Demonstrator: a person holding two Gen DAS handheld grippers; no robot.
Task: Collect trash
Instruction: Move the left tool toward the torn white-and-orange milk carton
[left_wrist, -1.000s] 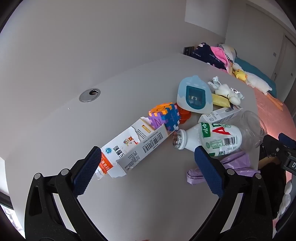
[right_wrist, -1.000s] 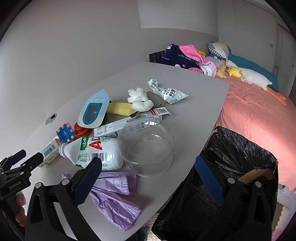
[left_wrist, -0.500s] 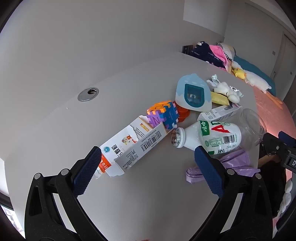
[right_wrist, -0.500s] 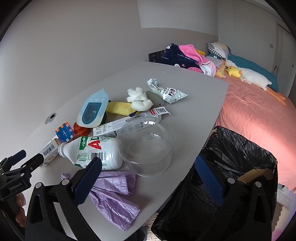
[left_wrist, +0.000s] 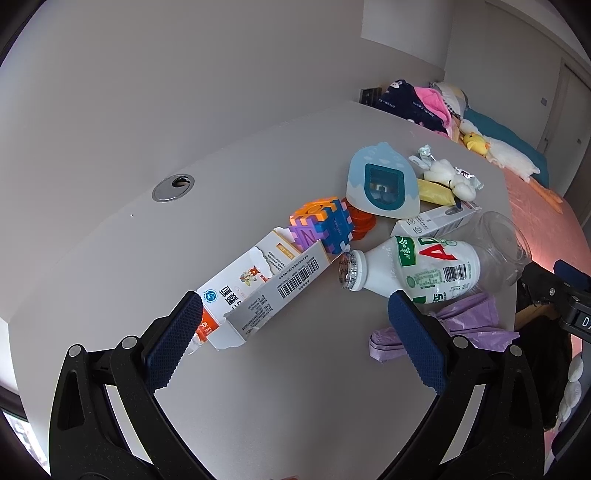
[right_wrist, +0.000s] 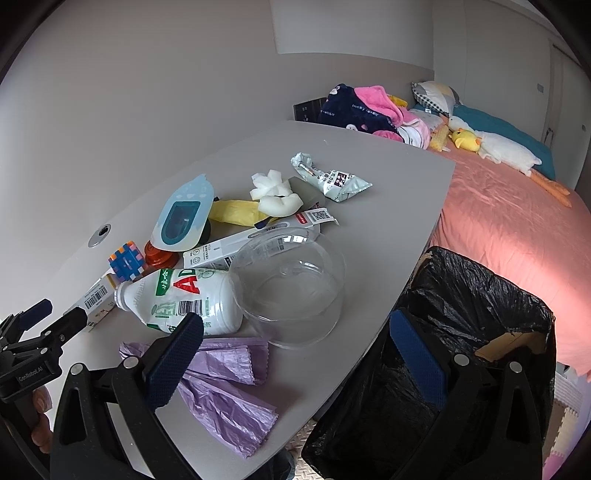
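On my worktop (left_wrist: 258, 387) a torn white carton (left_wrist: 258, 288) lies flat beside a capless white bottle (left_wrist: 410, 271) on its side. Crumpled purple bags (right_wrist: 225, 391) lie near the edge, and the black-lined bin (right_wrist: 480, 332) stands open below it.

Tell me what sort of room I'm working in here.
Most likely a bedroom at home: a bed with a salmon-pink cover stands right beside the grey table, with a white plush goose and a heap of dark-blue and pink clothes on it.
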